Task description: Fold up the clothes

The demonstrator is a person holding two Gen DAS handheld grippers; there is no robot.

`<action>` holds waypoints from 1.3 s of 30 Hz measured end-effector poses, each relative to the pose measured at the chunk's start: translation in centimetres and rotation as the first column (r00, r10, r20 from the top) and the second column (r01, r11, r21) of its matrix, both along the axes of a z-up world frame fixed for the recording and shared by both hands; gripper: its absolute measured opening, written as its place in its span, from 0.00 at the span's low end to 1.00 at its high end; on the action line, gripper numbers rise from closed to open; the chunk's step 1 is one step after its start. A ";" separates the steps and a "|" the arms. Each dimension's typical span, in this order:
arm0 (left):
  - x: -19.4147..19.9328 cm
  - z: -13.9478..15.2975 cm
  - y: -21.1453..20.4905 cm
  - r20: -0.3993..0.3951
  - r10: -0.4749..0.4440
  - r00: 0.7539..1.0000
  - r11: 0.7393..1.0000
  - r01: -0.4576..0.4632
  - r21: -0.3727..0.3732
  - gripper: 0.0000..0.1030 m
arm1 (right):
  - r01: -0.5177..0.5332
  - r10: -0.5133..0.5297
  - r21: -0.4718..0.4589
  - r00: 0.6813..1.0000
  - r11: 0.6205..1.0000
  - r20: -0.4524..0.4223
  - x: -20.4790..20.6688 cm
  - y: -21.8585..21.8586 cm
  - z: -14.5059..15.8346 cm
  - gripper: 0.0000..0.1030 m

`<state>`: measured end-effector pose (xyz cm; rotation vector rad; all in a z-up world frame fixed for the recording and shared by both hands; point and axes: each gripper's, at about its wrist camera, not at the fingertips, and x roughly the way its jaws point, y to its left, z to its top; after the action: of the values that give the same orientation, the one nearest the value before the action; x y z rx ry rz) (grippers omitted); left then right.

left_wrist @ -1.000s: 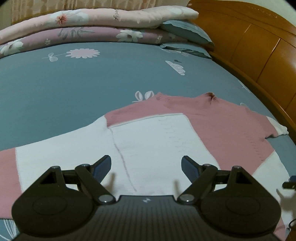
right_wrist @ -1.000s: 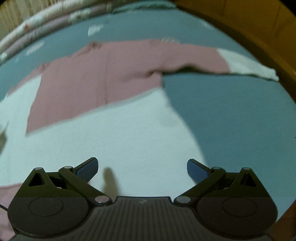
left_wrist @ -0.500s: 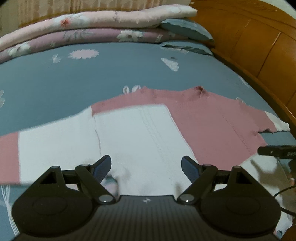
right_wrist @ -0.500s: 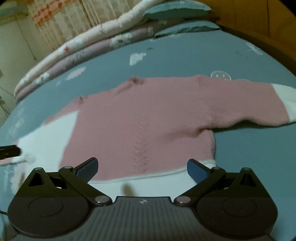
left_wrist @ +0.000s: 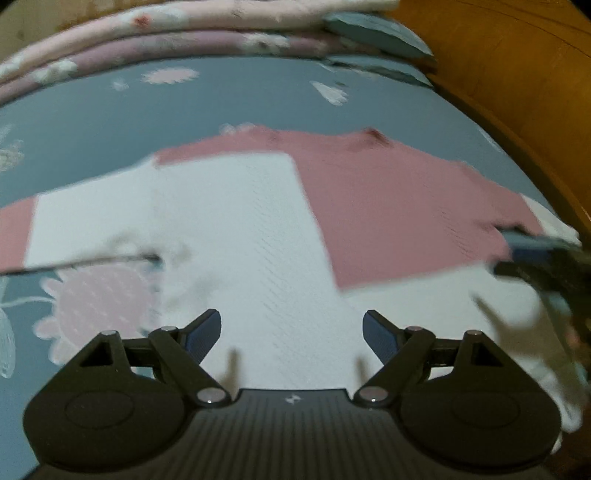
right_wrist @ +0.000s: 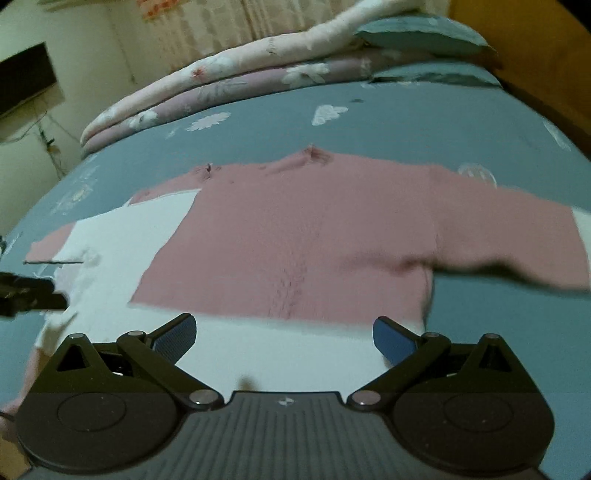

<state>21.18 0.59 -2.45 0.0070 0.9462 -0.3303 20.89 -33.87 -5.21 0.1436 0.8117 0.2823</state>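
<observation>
A pink and white sweater lies flat on the blue-grey bed sheet, collar toward the far side. One sleeve is folded over the body as a white panel; the other sleeve stretches out to the right. My left gripper stands open above the white hem area with nothing between its fingers. My right gripper is open too, over the white hem band. The right gripper's fingers show blurred at the right edge of the left wrist view, and the left gripper shows at the left edge of the right wrist view.
Folded floral quilts and blue-grey pillows are stacked along the far edge of the bed. A wooden headboard runs along the right side. A wall with cables lies beyond the bed's left end.
The left wrist view has slid left, so the sweater's left hem corner and a pink flower print on the sheet now show. The right wrist view has tilted up and steadied on the whole sweater.
</observation>
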 end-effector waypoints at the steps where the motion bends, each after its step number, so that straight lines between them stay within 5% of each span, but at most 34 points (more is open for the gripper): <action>1: -0.8 -0.4 -0.3 -0.006 -0.028 1.000 0.999 0.028 0.017 0.82 | -0.006 0.006 -0.012 1.000 1.000 -0.014 0.7 0.2 -0.4 1.00; 5: -3.7 -2.0 -0.8 -0.053 -0.084 0.995 0.994 0.087 0.070 0.82 | -0.038 0.034 -0.082 0.998 0.996 -0.057 1.2 1.3 -2.0 1.00; 15: -10.4 -3.3 1.5 -0.172 -0.041 0.984 0.997 0.051 0.056 0.84 | -0.082 0.075 -0.262 0.997 0.961 -0.035 0.6 3.6 -2.9 1.00; 19: -10.9 -2.3 2.4 -0.106 -0.029 0.994 0.998 0.034 0.047 0.84 | -0.073 0.065 -0.265 0.997 0.962 -0.037 0.6 3.9 -2.4 1.00; 24: -9.5 -1.9 4.4 -0.008 0.018 1.000 1.000 -0.018 -0.020 0.84 | -0.167 0.173 -0.166 0.985 0.972 0.023 -2.9 5.3 0.3 1.00; 32: -5.8 -1.9 5.5 0.140 -0.024 0.990 0.984 0.049 -0.174 0.84 | -0.346 0.404 -0.334 0.907 0.877 0.122 -9.0 14.2 1.4 1.00; 39: -8.1 -2.1 5.8 0.198 0.020 0.980 0.984 0.016 -0.175 0.85 | -0.296 0.349 -0.342 0.931 0.892 0.103 -9.1 20.1 -1.9 1.00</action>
<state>13.08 6.40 -4.59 -0.1211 0.7159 -0.4032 11.83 -13.75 -7.12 -0.3235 0.7069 0.4663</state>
